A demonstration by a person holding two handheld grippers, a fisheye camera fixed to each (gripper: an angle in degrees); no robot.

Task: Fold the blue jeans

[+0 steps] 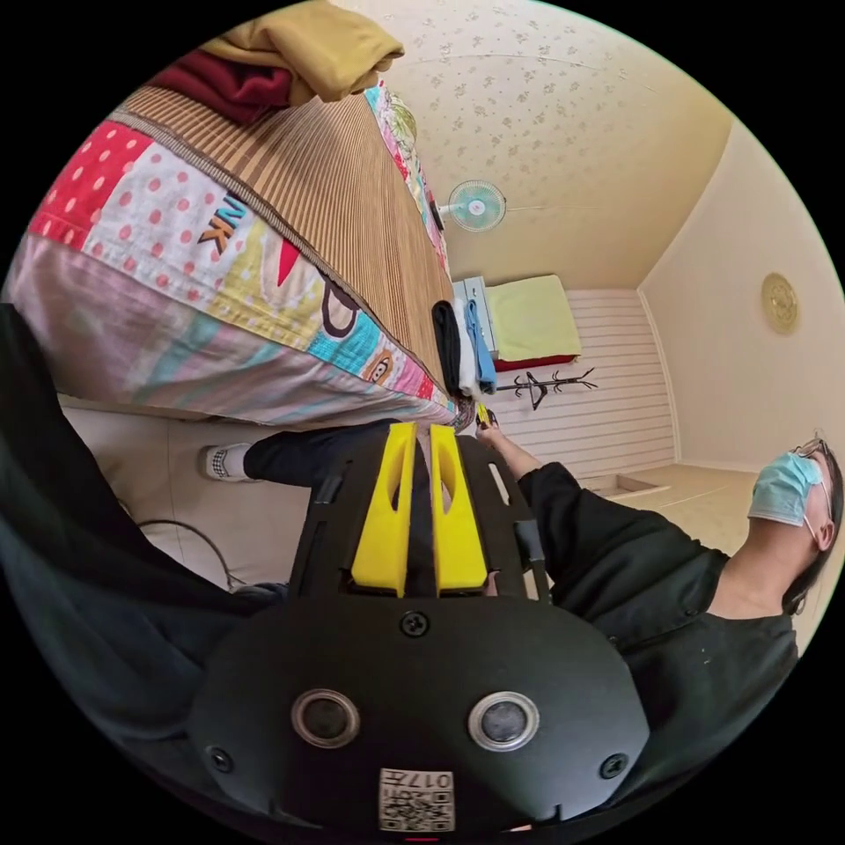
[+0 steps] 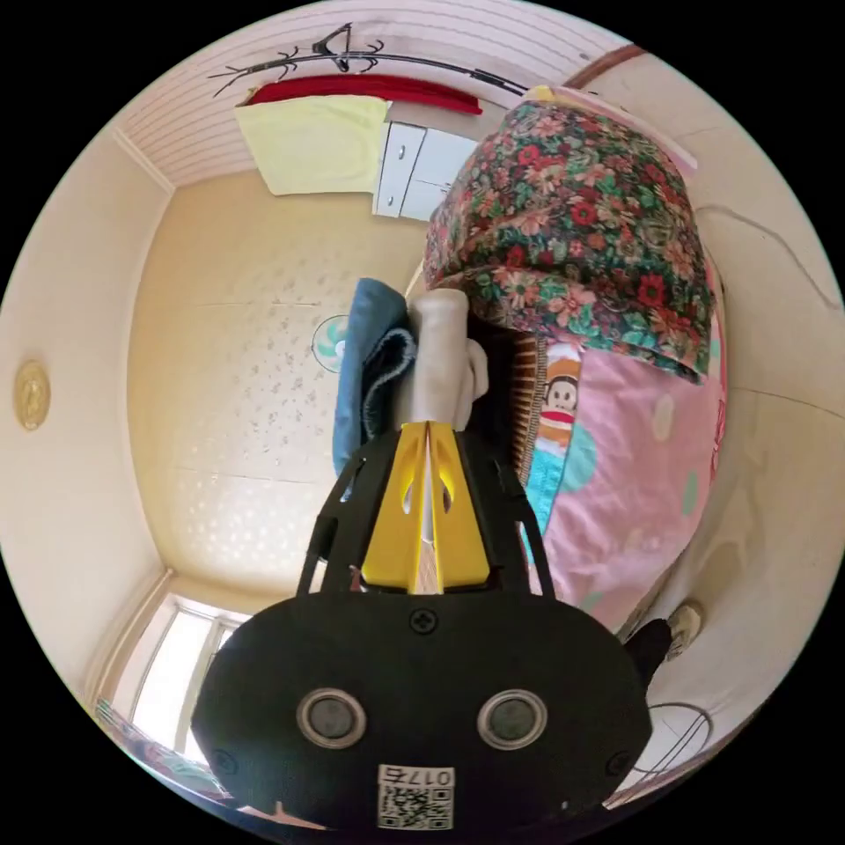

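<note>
The blue jeans [image 2: 359,378] look already folded up: in the right gripper view they sit at about 11 o'clock from your fingertips, stacked against a pale cream folded garment [image 2: 440,361] on the edge of the bed [image 2: 634,458]. In the left gripper view the same pile [image 1: 465,348] shows at roughly 1 o'clock above the fingers, at the far end of the striped mat [image 1: 343,211].

Denim's heavy and fairly stiff, so I'd guess it holds a crease well but will sag if you pinch one layer. Grab at a thick seam or the waistband, or through the whole folded edge, not loose fabric.

Your right gripper [image 2: 427,431] has its fingers closed to almost nothing, pinching the near end of the cream garment, not the jeans. Your left gripper [image 1: 421,440] has its fingers nearly together with a slim gap, holding nothing.

At 12 o'clock, mustard and maroon clothes [image 1: 290,53] sit at the mat's other end.
</note>
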